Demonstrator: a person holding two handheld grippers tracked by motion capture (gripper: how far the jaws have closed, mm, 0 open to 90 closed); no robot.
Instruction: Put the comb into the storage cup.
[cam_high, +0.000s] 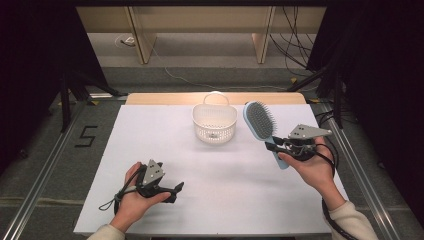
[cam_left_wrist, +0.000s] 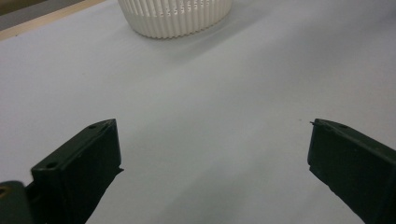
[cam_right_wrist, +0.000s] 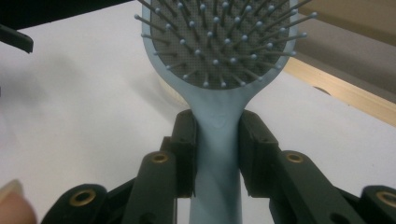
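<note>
**Hairbrush held up beside the basket, wide bare sheet in front**

While the white tabletop (cam_high: 215, 200) spreads as the biggest thing in the high view, most of its near and left parts lie bare, so there is open room there. Its far edge shows a strip of pale wood, and its left and right edges run along metal rails on the grey floor (cam_high: 45, 150). On that floor, left of the tabletop, a black "5" (cam_high: 86, 136) is marked; no other writing can be read.

The white slotted basket (cam_high: 214, 121) stands near the far edge, about the middle, with free sheet all round it.

The light blue hairbrush (cam_high: 261, 125) is just right of the basket, well apart from the right edge, bristles facing the camera, head pointing away from the person.

The right gripper (cam_right_wrist: 217, 154) has its fingers (cam_right_wrist: 184, 140) clamped on the brush handle, just below the head.

The left gripper (cam_left_wrist: 212, 154) is at the near left of the tabletop, fingers (cam_left_wrist: 88, 158) wide apart with only bare sheet between them
</note>
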